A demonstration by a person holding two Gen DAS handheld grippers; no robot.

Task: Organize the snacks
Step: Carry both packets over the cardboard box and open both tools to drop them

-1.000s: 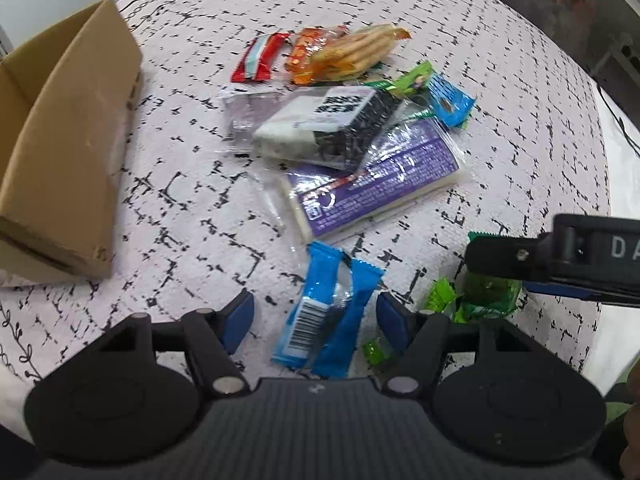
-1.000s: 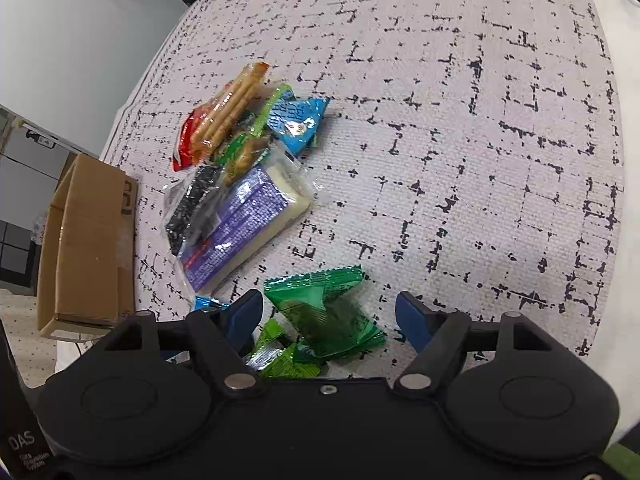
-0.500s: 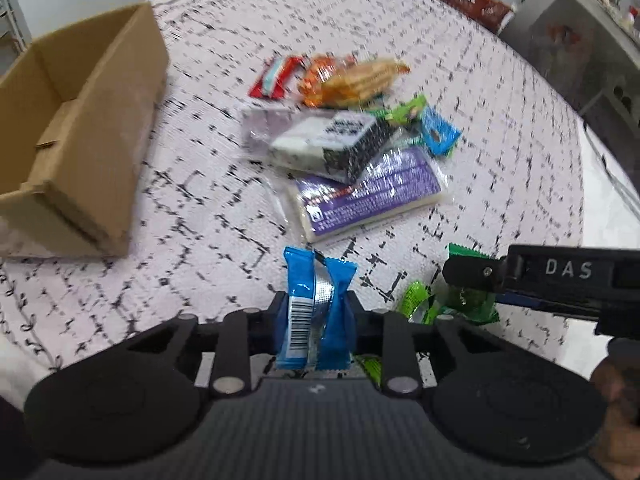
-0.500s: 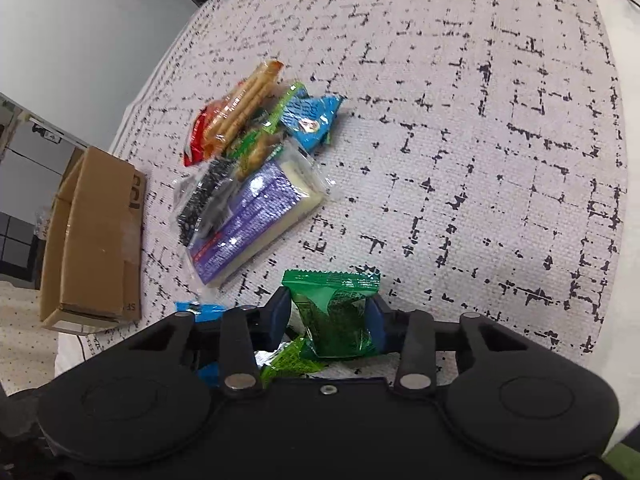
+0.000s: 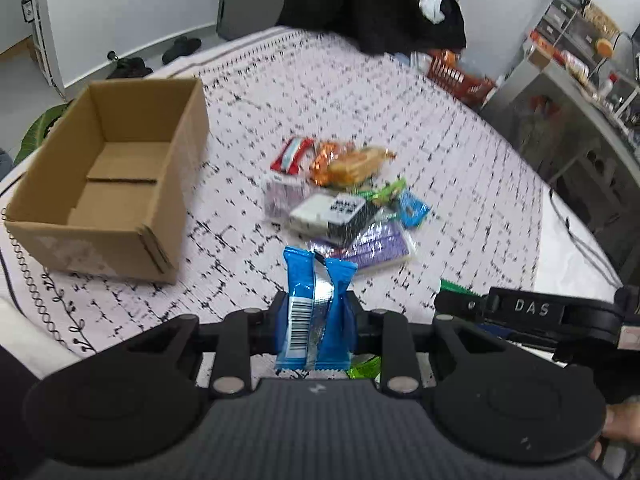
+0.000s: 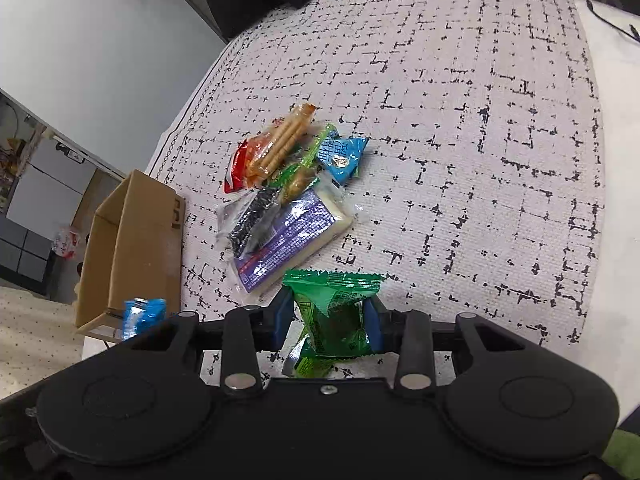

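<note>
desk (image 5: 460, 152), patterned cloth | cardboard box (image 5: 120, 184) empty | left tool (image 5: 316, 320) clamped on blue packet (image 5: 316, 308) | right tool (image 6: 330, 320) clamped on green packet (image 6: 336, 312) | snack pile (image 6: 288, 200) still on desk | progress: early, nothing boxed yet

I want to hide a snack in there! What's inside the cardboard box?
Nothing shows inside the cardboard box: only its bare brown floor flaps and walls. The strip of floor just behind the near wall is hidden.
</note>
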